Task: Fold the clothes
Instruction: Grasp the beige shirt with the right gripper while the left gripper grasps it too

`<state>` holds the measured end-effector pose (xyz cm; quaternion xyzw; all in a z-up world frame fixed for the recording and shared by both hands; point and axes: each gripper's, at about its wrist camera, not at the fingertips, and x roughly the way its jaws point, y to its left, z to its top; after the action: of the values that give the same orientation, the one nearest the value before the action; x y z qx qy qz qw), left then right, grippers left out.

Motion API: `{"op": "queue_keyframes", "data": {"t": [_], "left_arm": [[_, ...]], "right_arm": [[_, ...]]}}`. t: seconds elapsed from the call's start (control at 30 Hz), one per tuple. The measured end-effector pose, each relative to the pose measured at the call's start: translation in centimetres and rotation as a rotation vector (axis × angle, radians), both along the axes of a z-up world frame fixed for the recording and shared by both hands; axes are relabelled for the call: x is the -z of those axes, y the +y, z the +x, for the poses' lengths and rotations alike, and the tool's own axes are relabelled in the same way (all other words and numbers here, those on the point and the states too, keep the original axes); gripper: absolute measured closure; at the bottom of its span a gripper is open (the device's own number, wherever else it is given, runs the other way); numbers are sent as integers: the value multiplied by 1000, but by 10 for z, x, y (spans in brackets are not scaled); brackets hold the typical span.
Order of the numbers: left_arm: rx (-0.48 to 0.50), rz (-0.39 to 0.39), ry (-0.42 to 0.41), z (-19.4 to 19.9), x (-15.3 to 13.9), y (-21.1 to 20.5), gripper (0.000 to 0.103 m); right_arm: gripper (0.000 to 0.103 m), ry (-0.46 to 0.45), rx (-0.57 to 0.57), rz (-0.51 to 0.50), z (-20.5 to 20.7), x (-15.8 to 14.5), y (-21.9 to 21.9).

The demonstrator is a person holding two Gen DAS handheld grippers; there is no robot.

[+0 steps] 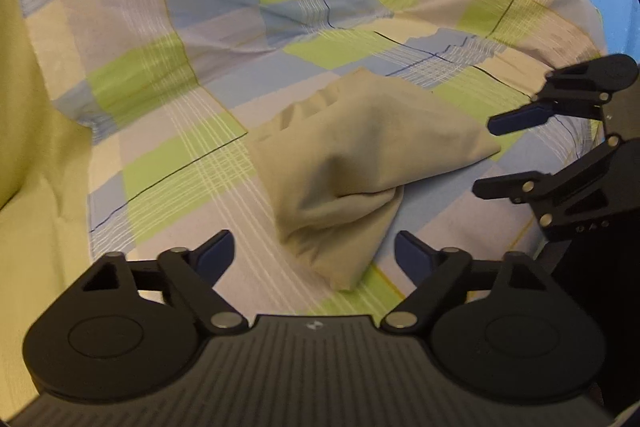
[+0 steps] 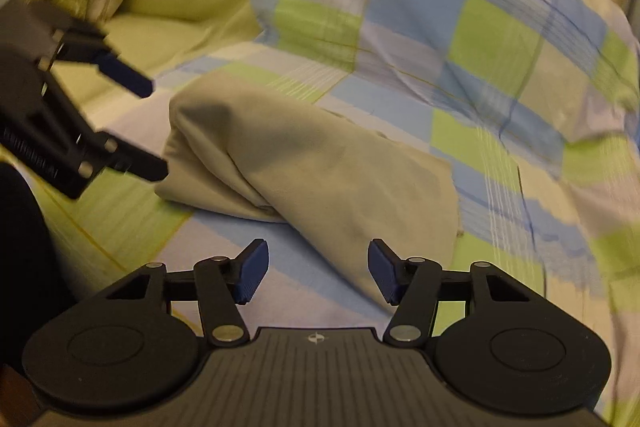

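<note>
1. Blur smears the right wrist view, so your left gripper (image 2: 158,131) at its left edge reads only as dark links with one blue pad and one dark tip; the folded beige cloth bundle (image 2: 312,171) hides its own underside and inner layers in both views
2. Your left gripper's (image 1: 314,253) blue-padded fingers (image 1: 216,253) stand wide apart and hold nothing, with the near corner of the bundle (image 1: 352,167) lying in the gap between them; you cannot tell whether cloth and pads touch
3. Your right gripper (image 2: 316,269) is spread just as wide and empty, its pads (image 2: 252,271) just short of the bundle's near edge; from the left wrist view it (image 1: 484,155) hovers beside the bundle's right corner
4. That bundle lies on the green, blue and cream checked sheet (image 1: 168,163), its long axis running from the near end away to the right in the left wrist view
</note>
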<state>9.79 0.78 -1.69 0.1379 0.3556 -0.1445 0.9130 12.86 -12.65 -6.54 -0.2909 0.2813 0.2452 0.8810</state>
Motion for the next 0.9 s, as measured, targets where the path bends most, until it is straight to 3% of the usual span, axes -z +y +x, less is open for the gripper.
{"op": "queue_keyframes", "data": {"t": [0.07,0.13,0.17,0.23,0.27,0.3,0.4,0.53,0.63,0.77,0.9], "left_arm": [[29,5,22,13,6,-2,35],[56,7,43,25,12,-2,57],[61,7,50,29,14,-3,63],[67,1,54,35,15,-3,91],[71,-10,54,38,15,-2,92],[75,-29,46,39,12,0,94],[98,-55,-20,33,-7,-2,95],[143,-104,-112,23,-49,-11,96],[170,-154,-186,15,-80,-21,95],[172,-207,-215,13,-99,-26,93],[111,-201,-167,19,-86,-21,73]], "right_arm": [[46,-26,-47,-61,9,3,8],[46,-41,-68,-106,18,17,21],[47,-45,-72,-126,22,21,23],[64,-22,-73,-114,31,24,21],[88,-2,-69,-93,36,24,19],[91,14,-54,-48,38,20,16],[96,0,-9,65,34,-4,3],[98,-91,51,167,22,-63,-22],[99,-197,64,213,9,-116,-37],[99,-297,47,259,3,-170,-40],[102,-239,16,269,32,-157,-19]]}}
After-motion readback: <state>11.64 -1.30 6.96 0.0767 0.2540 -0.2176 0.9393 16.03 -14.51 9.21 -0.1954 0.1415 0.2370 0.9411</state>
